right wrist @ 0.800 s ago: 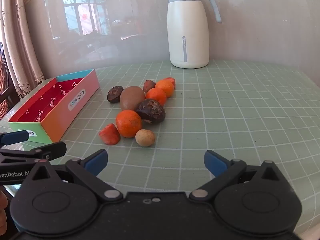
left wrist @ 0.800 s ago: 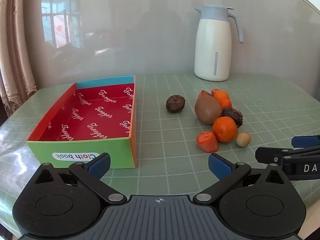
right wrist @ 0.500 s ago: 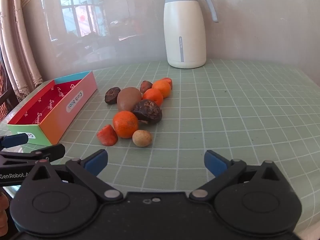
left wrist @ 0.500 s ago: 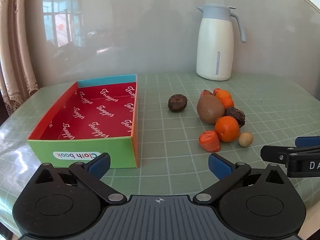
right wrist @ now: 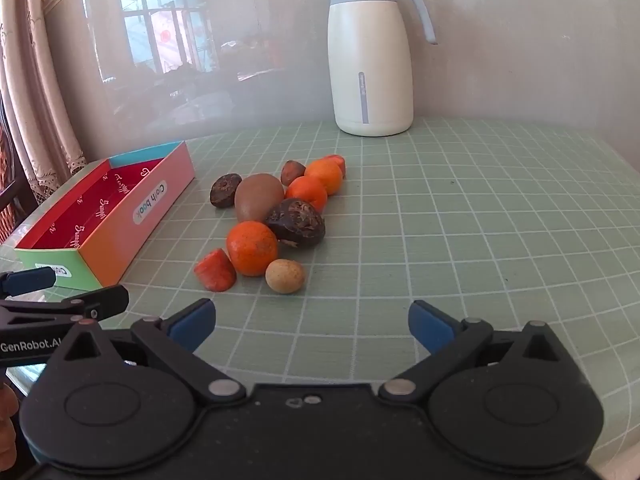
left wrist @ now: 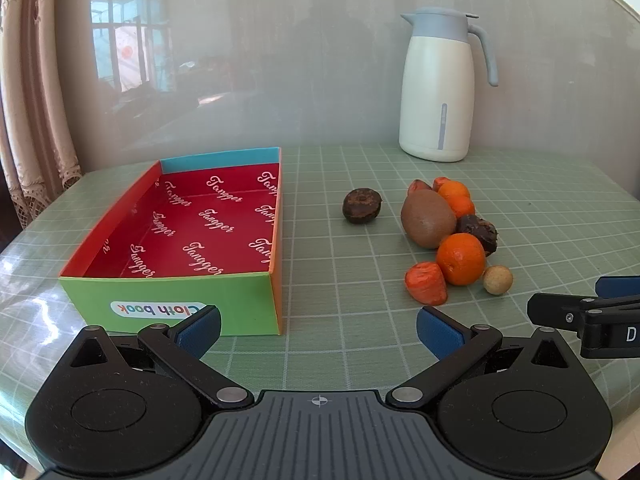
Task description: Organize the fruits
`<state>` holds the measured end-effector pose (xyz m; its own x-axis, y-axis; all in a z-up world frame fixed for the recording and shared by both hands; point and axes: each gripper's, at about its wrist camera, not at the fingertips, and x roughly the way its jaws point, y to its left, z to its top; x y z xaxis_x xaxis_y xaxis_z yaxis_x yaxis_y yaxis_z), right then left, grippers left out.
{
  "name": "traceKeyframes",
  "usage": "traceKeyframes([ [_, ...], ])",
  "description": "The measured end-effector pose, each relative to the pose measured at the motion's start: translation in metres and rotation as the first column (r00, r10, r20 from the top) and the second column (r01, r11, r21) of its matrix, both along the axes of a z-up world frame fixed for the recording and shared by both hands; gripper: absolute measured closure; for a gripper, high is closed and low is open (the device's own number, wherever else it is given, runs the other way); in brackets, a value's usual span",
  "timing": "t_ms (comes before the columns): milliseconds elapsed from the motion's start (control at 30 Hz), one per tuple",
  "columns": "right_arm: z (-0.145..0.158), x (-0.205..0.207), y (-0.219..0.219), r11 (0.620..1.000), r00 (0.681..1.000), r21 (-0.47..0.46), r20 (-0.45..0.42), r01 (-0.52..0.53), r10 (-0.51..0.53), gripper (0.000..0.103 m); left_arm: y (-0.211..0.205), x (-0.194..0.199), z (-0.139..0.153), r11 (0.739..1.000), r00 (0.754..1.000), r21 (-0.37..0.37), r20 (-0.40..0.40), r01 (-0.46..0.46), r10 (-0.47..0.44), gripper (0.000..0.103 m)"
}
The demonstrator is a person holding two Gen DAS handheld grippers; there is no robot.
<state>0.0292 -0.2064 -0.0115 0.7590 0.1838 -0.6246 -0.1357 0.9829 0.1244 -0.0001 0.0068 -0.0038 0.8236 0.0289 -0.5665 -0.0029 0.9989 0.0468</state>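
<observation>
nothing is sorted yet: the fruits (right wrist: pixel 276 216) lie clustered on the worktop (right wrist: pixel 460 220), right of the empty box (left wrist: pixel 172 284). both the left gripper (left wrist: pixel 318 326) and right gripper (right wrist: pixel 310 320) hover near, fingers wide, holding nothing. next move probably: reach the near orange (right wrist: pixel 252 248), close gently.

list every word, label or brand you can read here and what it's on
"Cloth book": white label on the box, on its green end wall (upside down) and on its orange side wall.
"Tamper" or similar, in white script, repeated across the box's red lining; the exact spelling is unclear.
"GenRobot.A", cut off by the frame edge: on the left gripper body.
"D", cut off: on the right gripper body.
Small print on the jug strip: too small to read.
</observation>
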Motion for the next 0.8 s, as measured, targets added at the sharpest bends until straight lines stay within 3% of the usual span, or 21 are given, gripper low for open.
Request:
traceKeyframes([
  [800,-0.0003,0.0001,-0.0002,1.000,1.000,0.003,-0.003,-0.001,0.001,0.000,0.0007,0.0007,0.0007,1.000,1.000,0.000,0.002,-0.008,0.008,0.000],
])
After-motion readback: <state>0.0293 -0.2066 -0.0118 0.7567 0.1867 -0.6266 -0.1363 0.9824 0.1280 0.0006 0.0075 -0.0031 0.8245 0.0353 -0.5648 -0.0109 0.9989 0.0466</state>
